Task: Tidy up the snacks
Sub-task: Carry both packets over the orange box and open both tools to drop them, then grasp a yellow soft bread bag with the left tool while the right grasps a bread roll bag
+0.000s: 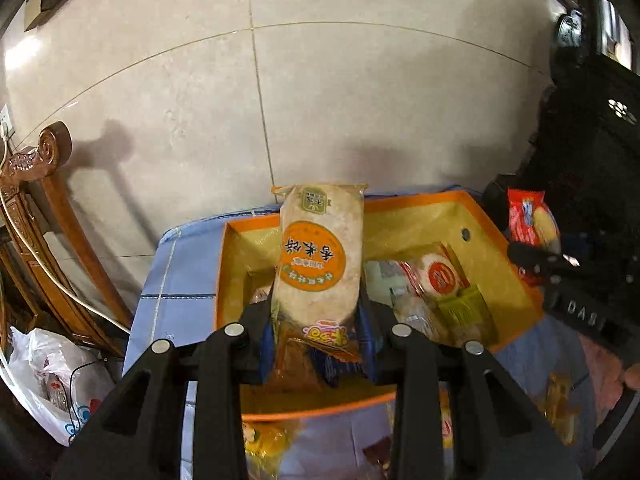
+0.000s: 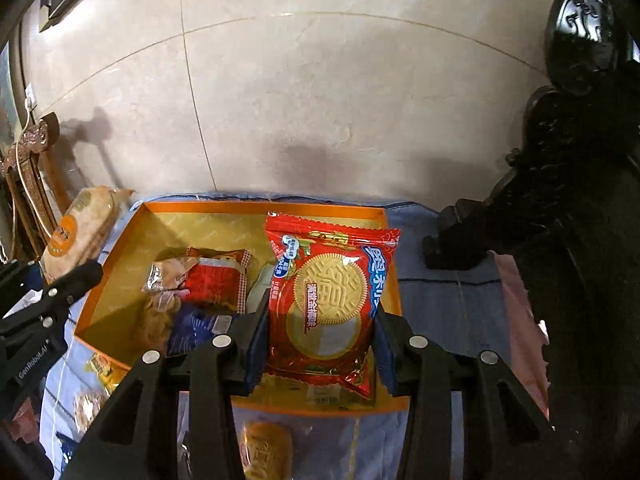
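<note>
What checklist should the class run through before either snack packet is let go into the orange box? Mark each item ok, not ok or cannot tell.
1. Left tongs grip the rice cracker packet: ok, pads press on its lower end.
2. Right tongs grip the red biscuit packet: ok, clamped on both sides.
3. Both packets are over the orange box: ok, as far as both views show.
4. Free floor in the box: ok, the far part is bare.
5. Packets already inside stay clear of the drop: cannot tell.
6. The two tongs are apart from each other: ok.
</note>
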Demonstrator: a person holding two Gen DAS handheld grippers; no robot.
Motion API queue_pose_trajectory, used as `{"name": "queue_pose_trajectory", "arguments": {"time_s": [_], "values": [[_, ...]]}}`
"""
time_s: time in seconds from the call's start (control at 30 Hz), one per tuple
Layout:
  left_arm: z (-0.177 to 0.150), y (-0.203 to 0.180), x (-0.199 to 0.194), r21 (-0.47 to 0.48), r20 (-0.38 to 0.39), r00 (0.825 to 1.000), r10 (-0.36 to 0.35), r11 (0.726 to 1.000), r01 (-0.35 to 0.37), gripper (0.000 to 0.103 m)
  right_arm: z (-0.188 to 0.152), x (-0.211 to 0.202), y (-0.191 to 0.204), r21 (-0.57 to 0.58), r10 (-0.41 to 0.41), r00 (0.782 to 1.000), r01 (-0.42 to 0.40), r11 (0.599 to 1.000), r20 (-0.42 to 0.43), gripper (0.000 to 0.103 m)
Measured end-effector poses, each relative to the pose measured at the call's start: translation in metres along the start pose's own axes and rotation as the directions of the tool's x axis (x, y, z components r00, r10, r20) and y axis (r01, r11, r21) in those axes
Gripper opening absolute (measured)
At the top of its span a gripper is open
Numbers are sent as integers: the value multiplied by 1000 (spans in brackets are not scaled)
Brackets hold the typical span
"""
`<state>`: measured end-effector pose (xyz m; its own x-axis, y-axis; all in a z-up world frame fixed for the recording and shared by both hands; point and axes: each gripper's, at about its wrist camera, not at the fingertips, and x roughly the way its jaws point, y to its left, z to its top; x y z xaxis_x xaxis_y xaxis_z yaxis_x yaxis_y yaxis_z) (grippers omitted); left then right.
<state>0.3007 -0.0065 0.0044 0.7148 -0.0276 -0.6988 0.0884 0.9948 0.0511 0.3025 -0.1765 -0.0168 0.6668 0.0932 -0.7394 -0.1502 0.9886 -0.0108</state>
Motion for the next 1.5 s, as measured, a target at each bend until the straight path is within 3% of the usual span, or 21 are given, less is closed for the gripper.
{"name": "queue_pose_trajectory", "arguments": {"time_s": [0.17, 0.2, 0.23, 0.27, 0.73, 0.93, 1.07, 1.17, 1.3, 1.37, 1.5], "values": [[5, 6, 17, -35, -16, 1000, 13, 999, -14, 32, 10, 15, 2, 15, -3, 1000, 3, 1000, -14, 47], [5, 8, 19, -63, -2, 1000, 8, 998, -8, 45, 11, 19, 2, 18, -7, 1000, 7, 1000, -24, 57], [5, 12, 21, -95, 4, 1000, -10, 995, 10, 64, 12, 21, 2, 22, -15, 999, 16, 1000, -30, 83], [4, 15, 23, -115, -2, 1000, -14, 993, 14, 99, 12, 22, 2, 28, -37, 999, 38, 999, -21, 93], [-4, 19, 3, -72, 11, 1000, 4, 997, -4, 98, 17, -10, 8, -15, -59, 998, 59, 998, 37, 95], [-45, 41, -24, 0, -4, 998, 55, 999, -55, 99, -7, -35, 8, -5, -18, 999, 19, 1000, 31, 99], [-84, 64, -32, 13, -71, 995, 65, 998, -65, 99, -50, -49, 12, -44, -11, 1000, 10, 999, -14, 99], [-115, 73, -26, 32, -124, 989, 83, 996, -80, 99, -87, -45, 15, -67, -15, 996, 8, 998, -93, 99], [-142, 77, -1, 44, -217, 972, 91, 996, -83, 99, -129, -14, 19, -39, 8, 971, -18, 999, -240, 99], [-147, 76, 10, 61, -226, 969, 101, 994, -89, 99, -140, 4, 23, -7, 35, 957, -39, 999, -288, 99], [-151, 67, 26, 98, -184, 980, 73, 994, -56, 99, -143, 31, 33, -22, 9, 959, -16, 1000, -285, 99]]}}
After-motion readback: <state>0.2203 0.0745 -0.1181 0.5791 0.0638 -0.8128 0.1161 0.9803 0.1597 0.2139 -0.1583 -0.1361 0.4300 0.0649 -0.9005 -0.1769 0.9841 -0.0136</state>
